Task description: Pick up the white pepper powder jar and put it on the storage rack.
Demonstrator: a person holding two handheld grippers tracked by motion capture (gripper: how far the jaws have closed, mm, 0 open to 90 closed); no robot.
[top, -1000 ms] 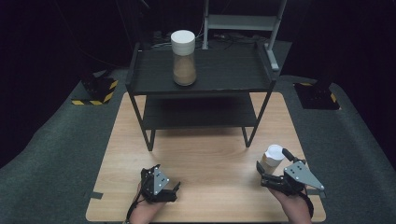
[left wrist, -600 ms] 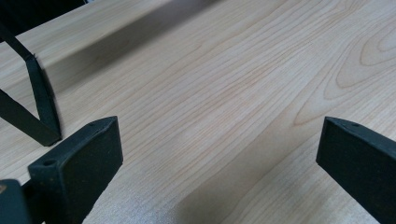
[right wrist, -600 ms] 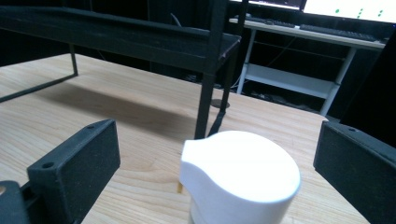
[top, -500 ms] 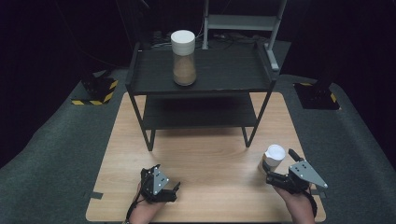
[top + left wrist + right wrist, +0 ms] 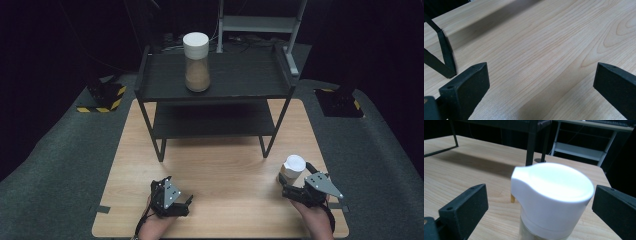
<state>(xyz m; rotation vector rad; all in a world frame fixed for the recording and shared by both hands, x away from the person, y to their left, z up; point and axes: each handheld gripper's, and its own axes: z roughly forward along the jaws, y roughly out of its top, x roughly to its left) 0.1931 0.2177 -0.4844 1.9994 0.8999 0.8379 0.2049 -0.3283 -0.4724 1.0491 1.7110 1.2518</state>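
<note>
A small jar with a white lid (image 5: 294,166) (image 5: 552,192) and pale contents stands on the wooden table (image 5: 225,170) near its front right. My right gripper (image 5: 298,179) (image 5: 540,205) is open, one jaw on each side of the jar, with a gap between each jaw and the lid. At the front left, my left gripper (image 5: 179,194) (image 5: 541,82) is open just above bare wood with nothing between its jaws. A taller jar with a white lid (image 5: 196,62) and brown contents stands on the top shelf of the black rack (image 5: 260,90).
The rack stands at the back of the table, with a lower shelf (image 5: 215,122) under the top one. One rack leg (image 5: 445,57) is close to the left gripper. Beyond the table's right rear corner is a white shelf unit (image 5: 584,150). Grey carpet surrounds the table.
The right gripper's jaws look wider apart around the small jar, and the hand has shifted slightly. The jar stays in place. The left gripper has not moved.
</note>
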